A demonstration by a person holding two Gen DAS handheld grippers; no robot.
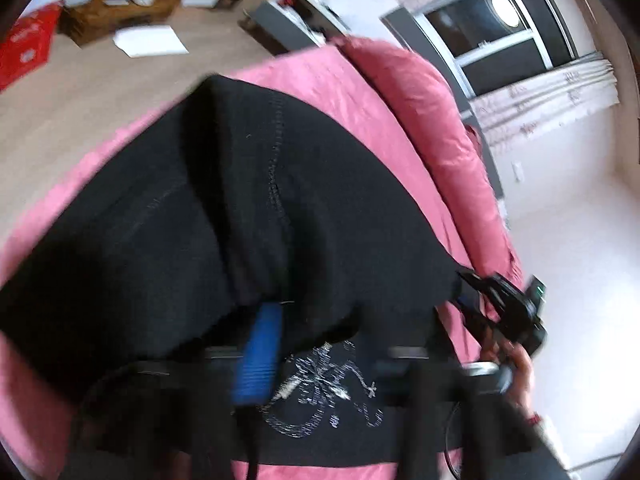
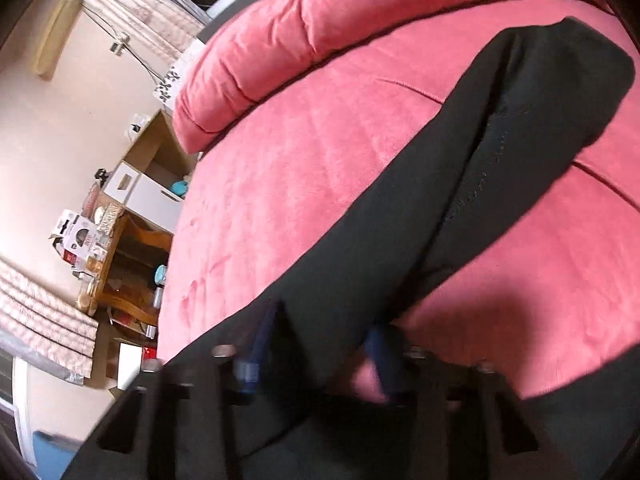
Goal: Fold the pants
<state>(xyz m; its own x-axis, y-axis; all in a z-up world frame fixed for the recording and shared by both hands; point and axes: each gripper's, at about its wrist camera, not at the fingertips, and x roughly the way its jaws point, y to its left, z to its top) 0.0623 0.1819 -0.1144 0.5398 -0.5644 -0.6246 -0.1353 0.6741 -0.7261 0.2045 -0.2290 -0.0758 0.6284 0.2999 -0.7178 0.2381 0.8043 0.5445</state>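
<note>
Black cloth fills the near field of both wrist views: the pants [image 1: 240, 208] lie on the pink bed [image 1: 360, 92], a bunched edge right at the left gripper [image 1: 280, 356]. One blue pad [image 1: 260, 356] shows with fabric draped over its tip and against its inner face; the other finger is hidden under cloth. Jaws narrow, and they look clamped on that edge, though blur keeps this a judgement.

Right gripper [image 2: 316, 364]: jaws a little apart, black fabric bunched between the two blue fingers [image 2: 248, 372]; whether they press on it cannot be told through the blur.

Long axis: from the right wrist, the pants [image 2: 500, 152] run as a band away from the jaws, up toward the far end near the pillow roll [image 2: 320, 32]. Seam [image 1: 276, 184] follows that line. Both grippers sit at the near end, so a fold would carry this end along the band toward the far end.
</note>
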